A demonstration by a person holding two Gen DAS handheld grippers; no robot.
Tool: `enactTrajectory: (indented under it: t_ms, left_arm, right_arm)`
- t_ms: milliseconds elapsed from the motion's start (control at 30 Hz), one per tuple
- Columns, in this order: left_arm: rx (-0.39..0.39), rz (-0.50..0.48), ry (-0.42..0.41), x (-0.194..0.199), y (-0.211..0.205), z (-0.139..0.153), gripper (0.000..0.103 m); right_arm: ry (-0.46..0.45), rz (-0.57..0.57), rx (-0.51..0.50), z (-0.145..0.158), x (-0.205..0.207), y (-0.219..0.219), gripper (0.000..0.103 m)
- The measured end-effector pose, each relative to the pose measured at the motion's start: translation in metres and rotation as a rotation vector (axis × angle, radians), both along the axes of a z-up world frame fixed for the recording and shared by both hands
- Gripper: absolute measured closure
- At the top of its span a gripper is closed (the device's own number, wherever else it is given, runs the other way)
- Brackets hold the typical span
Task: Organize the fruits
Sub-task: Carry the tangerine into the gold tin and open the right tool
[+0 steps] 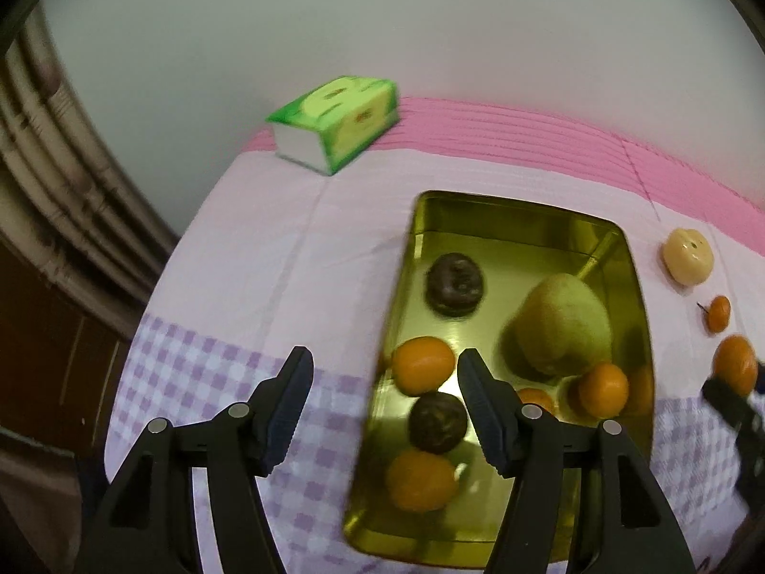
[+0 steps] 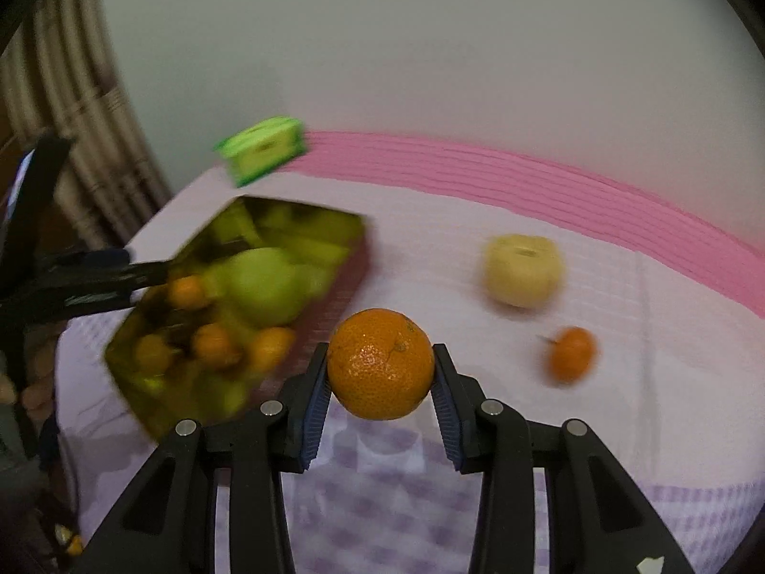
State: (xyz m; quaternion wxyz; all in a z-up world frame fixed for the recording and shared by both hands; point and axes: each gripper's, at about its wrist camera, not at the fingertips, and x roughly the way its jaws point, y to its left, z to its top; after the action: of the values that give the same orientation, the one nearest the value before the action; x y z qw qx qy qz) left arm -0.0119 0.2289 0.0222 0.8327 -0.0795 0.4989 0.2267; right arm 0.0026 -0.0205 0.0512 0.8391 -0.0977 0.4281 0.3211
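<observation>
Pink-bordered checked tablecloth [image 1: 229, 373] beneath plain wall [image 1: 430, 24]

orange [image 2: 381, 363] clamped between jaws, tin [image 2: 191, 373] left

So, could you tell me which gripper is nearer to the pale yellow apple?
Right. The right gripper, holding a mandarin, sits just before the pale yellow apple; the left gripper hovers over the gold tray.

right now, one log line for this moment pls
right gripper: shut on orange | left gripper: open over tin | in tin: pear, oranges, dark fruits | on cloth: apple, small orange
</observation>
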Motion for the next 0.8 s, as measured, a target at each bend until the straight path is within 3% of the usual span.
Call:
enactTrajectory:
  t_ms: [200, 400, 800]
  left_arm:
    - [-0.031, 0.09, -0.009, -0.021, 0.026, 0.003, 0.039]
    - [-0.056, 0.176, -0.017, -0.034, 0.051, 0.004, 0.039]
    - [-0.075, 0.177, -0.007, -0.033, 0.052, 0.001, 0.039]
  right_arm:
    - [0.017, 0.146, -0.008, 0.001, -0.023, 0.053, 0.066]
    - [0.046, 0.243, -0.078, -0.015, -0.039, 0.09, 0.066]
    - [0.097, 0.299, -0.186, -0.04, -0.044, 0.125, 0.065]
